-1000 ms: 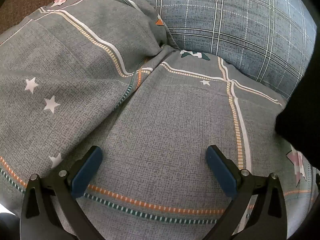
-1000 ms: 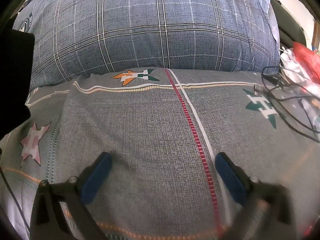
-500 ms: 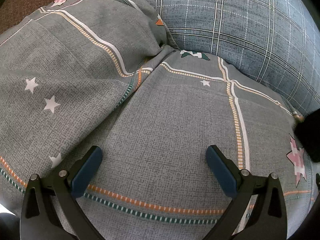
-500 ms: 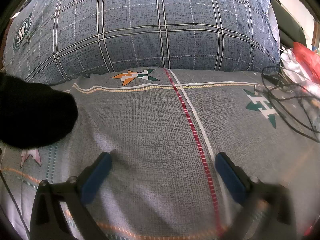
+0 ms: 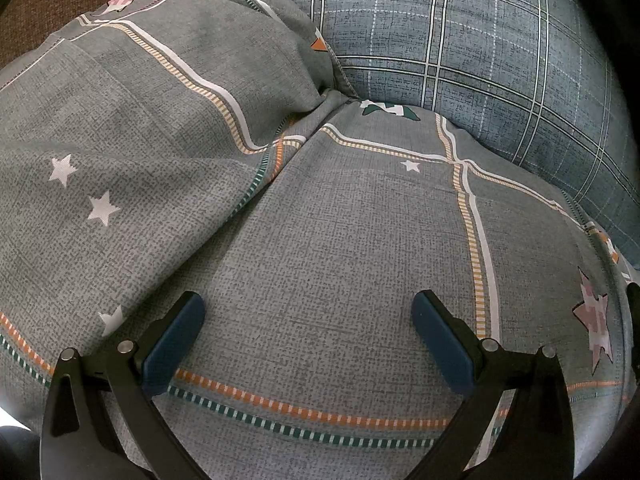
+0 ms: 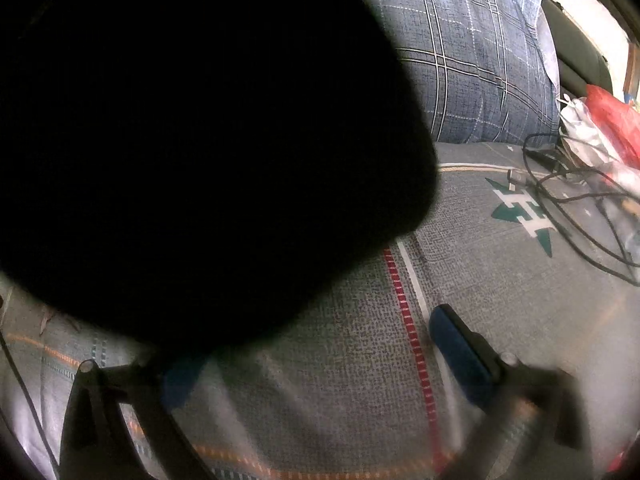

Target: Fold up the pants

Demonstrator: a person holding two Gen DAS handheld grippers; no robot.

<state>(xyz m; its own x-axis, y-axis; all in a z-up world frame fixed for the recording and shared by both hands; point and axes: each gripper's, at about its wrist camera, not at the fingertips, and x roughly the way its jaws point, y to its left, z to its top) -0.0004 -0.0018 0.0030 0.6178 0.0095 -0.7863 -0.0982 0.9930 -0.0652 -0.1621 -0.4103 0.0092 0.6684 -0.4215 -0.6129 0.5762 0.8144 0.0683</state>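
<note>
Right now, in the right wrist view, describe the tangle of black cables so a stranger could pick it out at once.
Start at the big blue plaid pillow at the head of the grey patterned bedspread. Move to the bedspread's right edge, past the green-and-white emblem. The black cables loop loosely there, below a red plastic bag; they are the only thin dark lines, unlike the printed stripes.

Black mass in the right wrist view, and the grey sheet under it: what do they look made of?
Black mass: probably soft dark cloth, matte with rounded draping edges; no weave shows, so this is uncertain. Grey sheet: woven fabric, likely cotton-like, matte, with visible crosshatch texture, printed stripes and soft creases.
</note>
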